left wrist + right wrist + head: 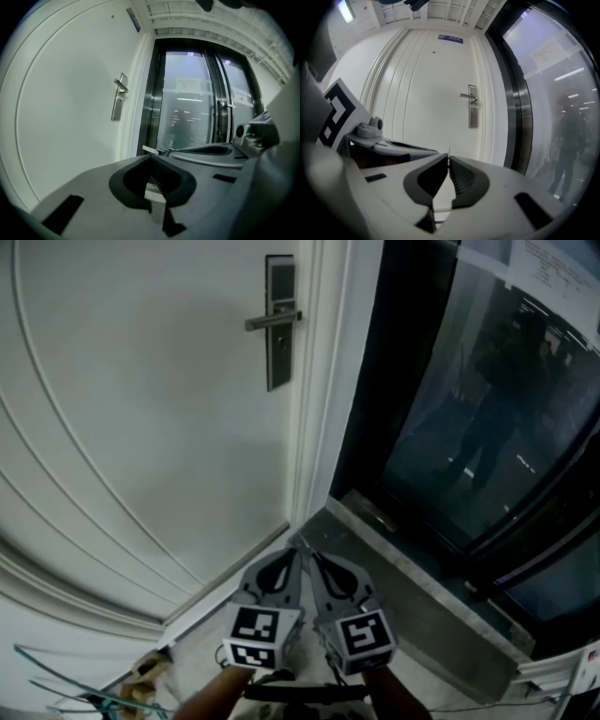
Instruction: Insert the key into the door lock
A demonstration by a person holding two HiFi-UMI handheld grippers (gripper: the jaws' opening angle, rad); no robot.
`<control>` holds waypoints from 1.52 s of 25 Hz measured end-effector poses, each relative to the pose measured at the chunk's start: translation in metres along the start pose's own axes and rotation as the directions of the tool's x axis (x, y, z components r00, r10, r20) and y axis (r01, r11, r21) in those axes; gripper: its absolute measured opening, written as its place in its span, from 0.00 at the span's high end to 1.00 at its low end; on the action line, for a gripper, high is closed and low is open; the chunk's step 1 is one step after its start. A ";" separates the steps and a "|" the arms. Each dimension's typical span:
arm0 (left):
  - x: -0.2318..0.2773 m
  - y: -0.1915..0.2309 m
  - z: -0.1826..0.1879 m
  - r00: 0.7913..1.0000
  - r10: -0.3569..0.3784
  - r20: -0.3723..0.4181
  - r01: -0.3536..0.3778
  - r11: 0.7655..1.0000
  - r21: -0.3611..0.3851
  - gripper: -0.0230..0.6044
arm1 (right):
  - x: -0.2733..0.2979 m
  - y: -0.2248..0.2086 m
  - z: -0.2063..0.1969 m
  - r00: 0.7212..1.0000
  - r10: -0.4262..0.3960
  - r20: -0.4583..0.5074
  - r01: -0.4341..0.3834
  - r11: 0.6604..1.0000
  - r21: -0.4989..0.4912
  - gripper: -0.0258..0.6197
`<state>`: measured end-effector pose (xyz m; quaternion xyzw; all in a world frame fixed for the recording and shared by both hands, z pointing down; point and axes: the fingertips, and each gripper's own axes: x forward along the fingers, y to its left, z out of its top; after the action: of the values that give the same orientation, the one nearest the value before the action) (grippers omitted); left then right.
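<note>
The door lock (278, 322) is a dark metal plate with a lever handle on the white door (141, 409), far ahead of both grippers. It also shows in the left gripper view as lock (118, 102) and in the right gripper view as lock (473, 111). My right gripper (317, 561) is shut on a thin silver key (448, 151); its blade (151, 150) pokes out past the tip. My left gripper (289, 557) sits close beside it, jaws shut with nothing seen between them. Both are held low, near the door's bottom corner.
A dark-framed glass door (487, 399) stands right of the white door frame (323, 381). A grey stone threshold (422, 582) runs below it. Loose wires and scraps (131, 688) lie on the floor at the lower left. A small sign (451, 38) sits high on the door.
</note>
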<state>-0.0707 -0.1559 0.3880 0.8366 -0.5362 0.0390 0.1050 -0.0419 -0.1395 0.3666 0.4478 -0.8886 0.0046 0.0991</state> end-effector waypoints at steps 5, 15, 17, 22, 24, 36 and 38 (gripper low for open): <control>0.005 0.026 0.009 1.000 -0.010 0.005 0.010 1.000 -0.007 0.95 | 0.027 0.011 0.012 1.000 -0.001 0.004 0.001 1.000 -0.025 0.92; 0.022 0.046 0.018 1.000 -0.012 0.002 0.012 1.000 0.009 0.95 | 0.056 0.005 0.020 1.000 -0.006 0.016 0.006 0.999 -0.040 0.92; 0.027 0.050 0.020 1.000 0.000 0.009 0.000 1.000 0.017 0.95 | 0.061 0.003 0.021 1.000 0.000 0.024 0.001 0.999 -0.043 0.92; 0.044 0.055 0.022 0.999 0.034 0.020 -0.034 0.999 0.024 0.95 | 0.072 -0.013 0.021 0.999 0.026 0.030 -0.024 0.998 -0.055 0.92; 0.055 0.056 0.025 0.999 0.047 0.021 -0.048 0.999 0.025 0.95 | 0.079 -0.022 0.021 0.999 0.038 0.030 -0.036 0.997 -0.072 0.92; 0.135 0.054 0.052 0.988 0.152 0.031 -0.152 0.988 0.019 0.95 | 0.123 -0.094 0.032 0.990 0.132 0.042 -0.119 0.967 -0.223 0.92; 0.148 0.055 0.057 0.985 0.169 0.040 -0.170 0.985 0.030 0.95 | 0.129 -0.105 0.037 0.987 0.153 0.038 -0.136 0.949 -0.284 0.92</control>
<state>-0.0606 -0.3217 0.3661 0.7902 -0.6066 0.0411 0.0771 -0.0391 -0.3085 0.3456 0.3628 -0.9133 -0.1274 0.1345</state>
